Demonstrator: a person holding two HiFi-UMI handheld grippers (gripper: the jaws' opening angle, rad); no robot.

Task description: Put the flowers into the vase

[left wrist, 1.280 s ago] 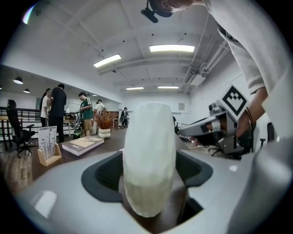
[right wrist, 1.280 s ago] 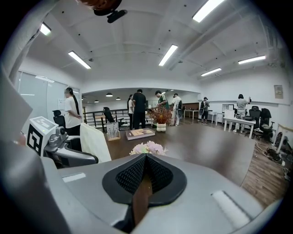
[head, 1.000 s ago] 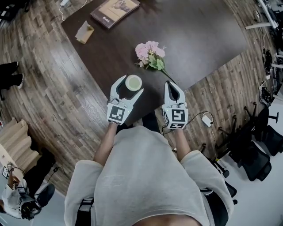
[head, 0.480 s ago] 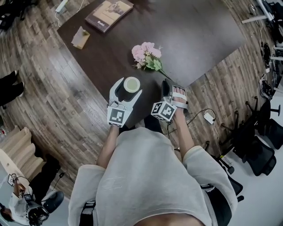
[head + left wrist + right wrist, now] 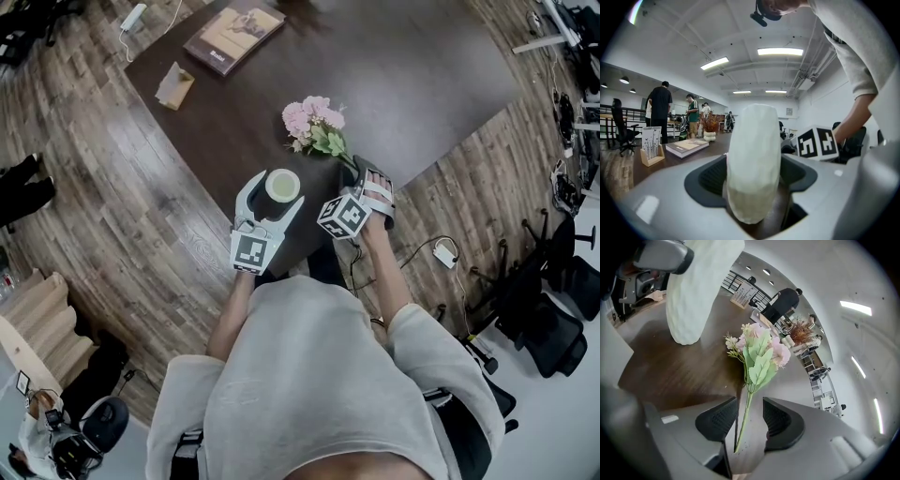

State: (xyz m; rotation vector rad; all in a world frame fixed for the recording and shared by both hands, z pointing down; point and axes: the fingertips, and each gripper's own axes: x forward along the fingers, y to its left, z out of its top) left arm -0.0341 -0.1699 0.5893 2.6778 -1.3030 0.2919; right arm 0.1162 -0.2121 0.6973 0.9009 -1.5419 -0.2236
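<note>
A pale green-white vase (image 5: 283, 184) stands upright on the dark table (image 5: 422, 75), near its front edge. My left gripper (image 5: 278, 190) is shut on it, and the vase (image 5: 753, 164) fills the gap between the pads. A bunch of pink flowers (image 5: 315, 122) with green leaves lies flat on the table just beyond. My right gripper (image 5: 360, 176), tilted downward, has just been opening. Its jaws straddle the lower end of the green stem (image 5: 743, 420) and the pads do not touch it. The blossoms (image 5: 761, 352) lie ahead of my right gripper (image 5: 750, 417), beside the vase (image 5: 693, 296).
A book (image 5: 234, 33) and a small wooden card stand (image 5: 175, 86) lie at the table's far left. Black office chairs (image 5: 544, 319) and a white adapter with its cable (image 5: 446, 254) are on the wooden floor to the right. People stand far back in the room (image 5: 658, 112).
My right gripper rolled over, sank toward the table and opened around the flower stem. The left gripper and the vase kept still.
</note>
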